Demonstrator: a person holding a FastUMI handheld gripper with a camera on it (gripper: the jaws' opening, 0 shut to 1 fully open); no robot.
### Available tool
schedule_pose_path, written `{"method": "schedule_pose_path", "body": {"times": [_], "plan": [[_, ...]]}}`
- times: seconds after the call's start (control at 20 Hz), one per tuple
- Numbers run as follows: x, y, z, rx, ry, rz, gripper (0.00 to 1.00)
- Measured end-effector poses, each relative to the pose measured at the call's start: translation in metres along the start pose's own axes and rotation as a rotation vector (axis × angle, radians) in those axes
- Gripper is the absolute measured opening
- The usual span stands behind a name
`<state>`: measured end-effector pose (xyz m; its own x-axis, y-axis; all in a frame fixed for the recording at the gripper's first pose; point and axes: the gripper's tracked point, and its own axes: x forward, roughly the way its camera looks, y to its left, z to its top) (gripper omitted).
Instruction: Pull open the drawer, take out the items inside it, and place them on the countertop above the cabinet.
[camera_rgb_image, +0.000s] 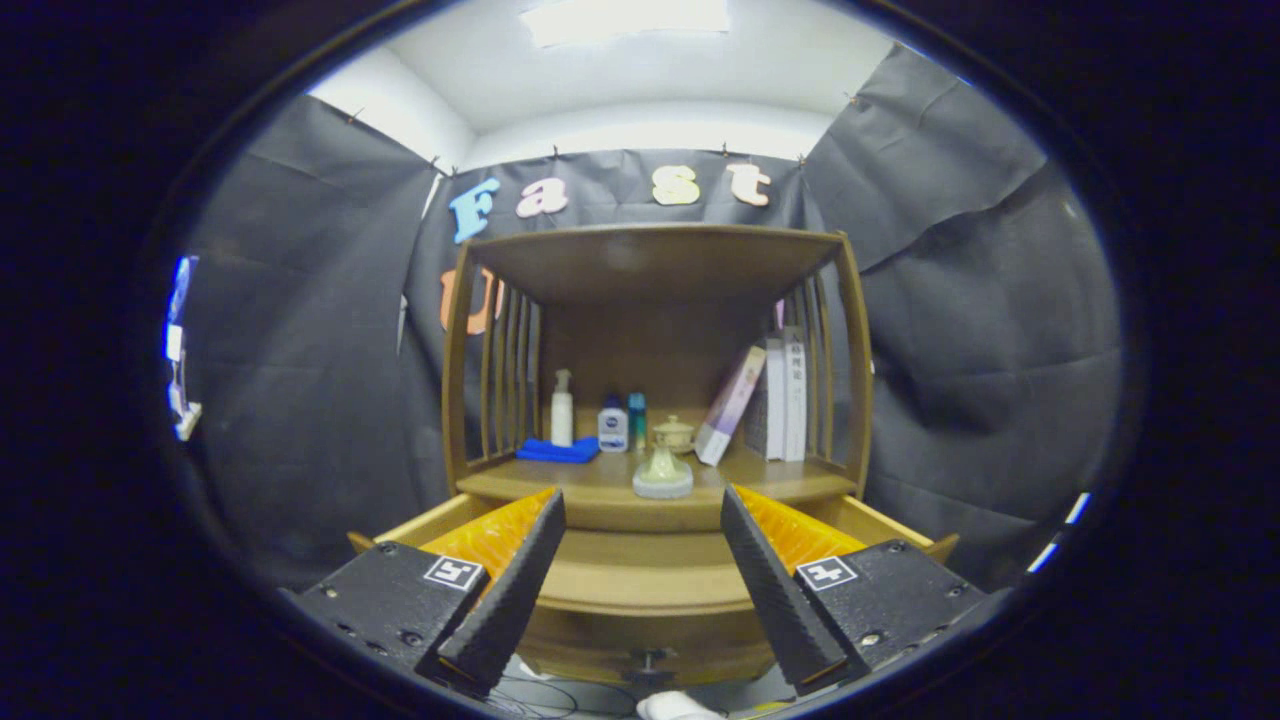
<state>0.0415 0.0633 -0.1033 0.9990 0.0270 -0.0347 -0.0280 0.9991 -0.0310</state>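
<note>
Wooden drawer (640, 585) pulled open, seemingly empty, below spread hand-held gripper (643, 510).

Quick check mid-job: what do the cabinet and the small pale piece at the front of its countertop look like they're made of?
Cabinet: looks like brown wood with a smooth, slightly glossy finish; slatted sides, faint sheen on the countertop edge. Pale piece: probably glazed ceramic, judging by its cream colour and soft shine, though plastic can't be ruled out. The claw hangs open over the pulled-out drawer.

Gripper view: faces cabinet (655, 400) head-on, near, level with countertop (610, 490), looking over open drawer (640, 585).
</note>
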Motion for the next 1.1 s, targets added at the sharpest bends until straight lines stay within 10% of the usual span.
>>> {"method": "schedule_pose_path", "body": {"times": [0.45,1.1], "plan": [[-0.008,-0.014,-0.105,0.006,0.172,-0.027,0.99],[0.024,-0.026,-0.108,0.027,0.192,-0.061,0.99]]}}
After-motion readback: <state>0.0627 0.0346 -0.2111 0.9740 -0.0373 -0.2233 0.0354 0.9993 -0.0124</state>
